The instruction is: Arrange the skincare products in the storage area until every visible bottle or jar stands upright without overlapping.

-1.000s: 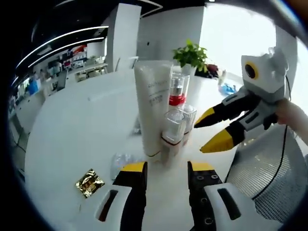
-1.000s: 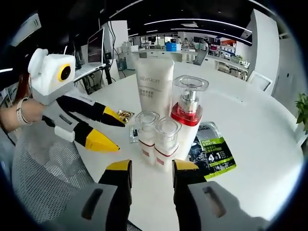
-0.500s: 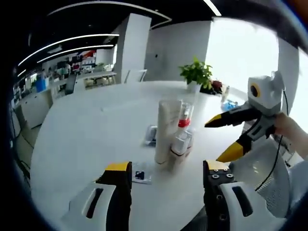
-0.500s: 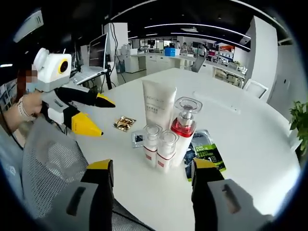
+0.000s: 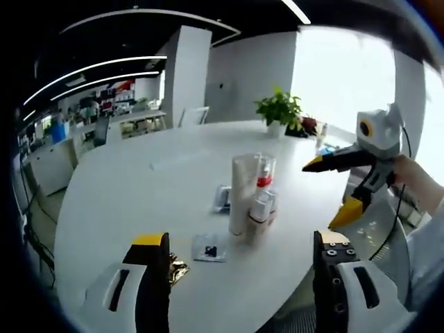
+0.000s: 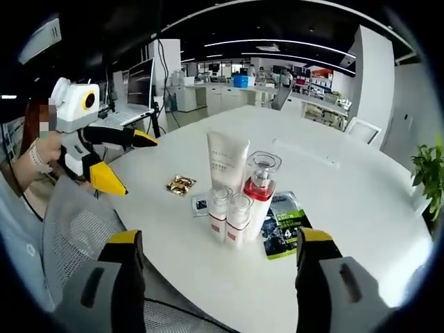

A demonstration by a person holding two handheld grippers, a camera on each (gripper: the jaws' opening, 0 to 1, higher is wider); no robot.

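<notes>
Left gripper view: the left gripper (image 5: 236, 253) is held back from the round white table (image 5: 125, 187), its yellow-tipped jaws spread wide with nothing between them. At the table's middle a tight cluster stands upright: a tall white tube (image 5: 242, 194), a clear pump bottle with a red collar (image 5: 263, 173) behind it, and two small clear-capped bottles (image 5: 262, 208) at the front. A flat dark-printed sachet (image 5: 222, 197) lies just beyond the tube, a small white sachet (image 5: 209, 248) lies nearer the camera, and a gold packet (image 5: 175, 267) peeks out beside the left jaw. The right gripper (image 5: 333, 191) hangs off the table's far edge, jaws parted and empty, a hand (image 5: 416, 182) behind it. A potted plant (image 5: 279, 111) sits at the rear.

Right gripper view: the right gripper's own jaws stand far apart, holding nothing. The tube, pump bottle and small bottles stand touching or nearly so, between the green-and-black sachet and the gold packet. A mesh chair back (image 6: 76, 222) sits below the left gripper, open over it.
</notes>
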